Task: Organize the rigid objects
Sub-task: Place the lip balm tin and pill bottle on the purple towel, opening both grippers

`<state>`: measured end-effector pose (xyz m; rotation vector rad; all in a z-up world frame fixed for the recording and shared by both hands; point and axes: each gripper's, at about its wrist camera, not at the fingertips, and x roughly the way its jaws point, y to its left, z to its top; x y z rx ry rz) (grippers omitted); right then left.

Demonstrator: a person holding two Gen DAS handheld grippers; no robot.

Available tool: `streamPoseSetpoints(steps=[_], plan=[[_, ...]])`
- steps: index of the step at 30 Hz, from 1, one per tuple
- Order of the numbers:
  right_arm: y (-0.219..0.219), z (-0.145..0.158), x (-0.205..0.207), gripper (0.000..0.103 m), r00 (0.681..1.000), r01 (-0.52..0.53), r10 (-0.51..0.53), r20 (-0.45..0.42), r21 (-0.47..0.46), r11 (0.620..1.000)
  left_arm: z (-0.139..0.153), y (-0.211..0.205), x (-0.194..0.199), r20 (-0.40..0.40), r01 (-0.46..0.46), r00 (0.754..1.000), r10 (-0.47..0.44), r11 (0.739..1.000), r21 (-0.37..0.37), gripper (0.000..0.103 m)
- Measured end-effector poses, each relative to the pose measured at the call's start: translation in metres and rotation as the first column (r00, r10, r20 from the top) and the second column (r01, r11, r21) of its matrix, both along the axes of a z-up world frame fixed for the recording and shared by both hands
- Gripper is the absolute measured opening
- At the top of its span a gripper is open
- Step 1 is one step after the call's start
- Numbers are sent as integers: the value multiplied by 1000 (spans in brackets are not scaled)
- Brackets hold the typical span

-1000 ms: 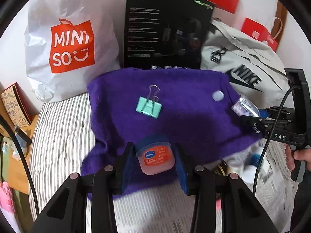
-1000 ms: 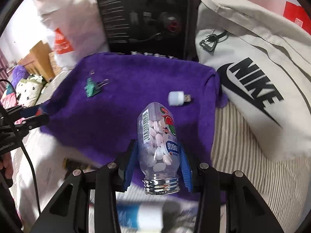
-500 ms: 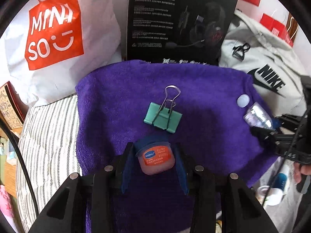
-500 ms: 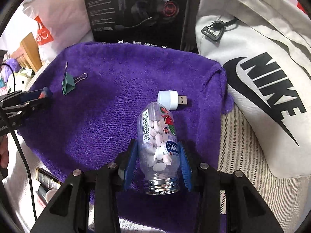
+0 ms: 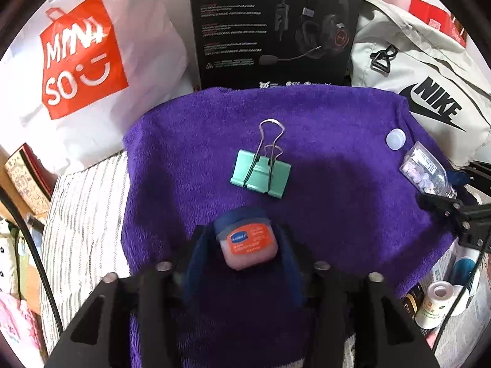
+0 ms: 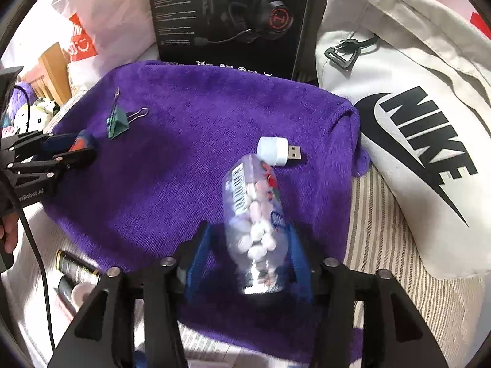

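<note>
While both sets of jaws have just been opening, the left gripper [image 5: 245, 245] stands apart around the balm jar [image 5: 247, 243], the right gripper [image 6: 248, 254] loose around the tipping pill bottle [image 6: 253, 211]; back out straight, touching neither, leaving both on the purple towel [image 5: 337, 208].

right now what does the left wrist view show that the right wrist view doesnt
Only the left wrist view shows the small jar's orange label between the open left gripper, and the red boxes behind the bag. Only the right wrist view shows the USB plug side-on and the wooden furniture. Both share the purple towel, green binder clip, pill bottle in the open right gripper, headset box and Nike bag.
</note>
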<state>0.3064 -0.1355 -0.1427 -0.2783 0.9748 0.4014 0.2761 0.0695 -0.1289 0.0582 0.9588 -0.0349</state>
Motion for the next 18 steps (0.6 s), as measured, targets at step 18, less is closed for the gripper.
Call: streamPoseSetpoints(steps=[18], plan=[[-62, 45, -107, 67, 990, 140, -142, 2, 158, 977, 35, -32, -96, 81, 102, 992, -96, 992, -77, 74]])
